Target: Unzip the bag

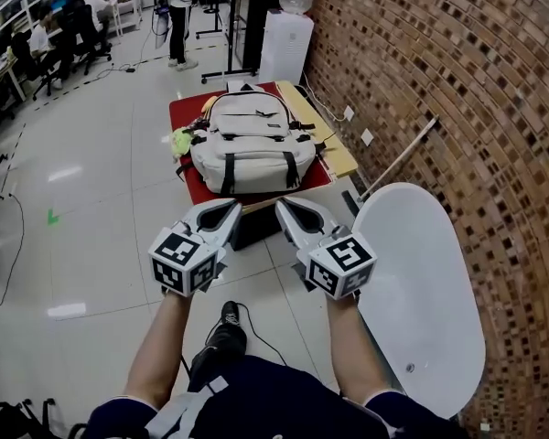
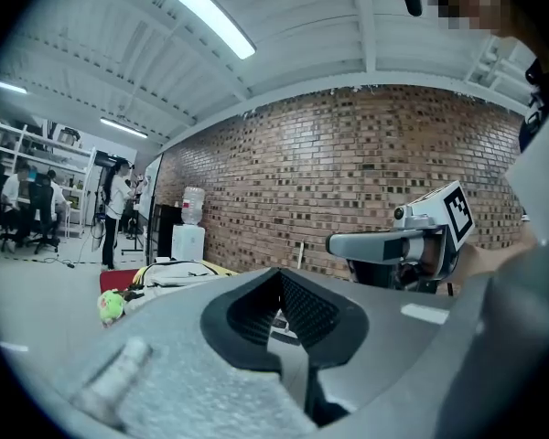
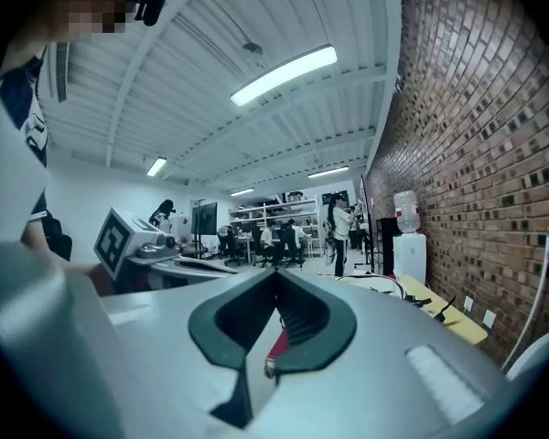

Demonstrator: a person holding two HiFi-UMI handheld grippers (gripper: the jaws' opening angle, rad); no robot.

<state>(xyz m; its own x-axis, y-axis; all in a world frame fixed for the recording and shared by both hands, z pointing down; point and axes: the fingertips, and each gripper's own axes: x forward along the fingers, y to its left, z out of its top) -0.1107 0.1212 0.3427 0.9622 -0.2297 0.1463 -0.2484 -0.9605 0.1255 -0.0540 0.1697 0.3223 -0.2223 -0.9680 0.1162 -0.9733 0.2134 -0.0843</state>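
Jaws on the left gripper (image 1: 227,213) and right gripper (image 1: 288,211) are clenched and empty, side by side. Well ahead of them, the cream backpack (image 1: 249,149) lies on the red bench (image 1: 183,108). Its soft fabric will probably buckle, so pinch the zipper pull and brace the cloth nearby.

To your right a brick wall (image 1: 421,80) runs down the room. The floor (image 1: 101,199) is pale and glossy and mirrors the lamps. A white oval table (image 1: 421,291) stands close beside that wall. Beyond the red worktop (image 1: 183,110) stands a white water dispenser (image 1: 286,48). Strip lights (image 3: 284,74) hang under the white ceiling.
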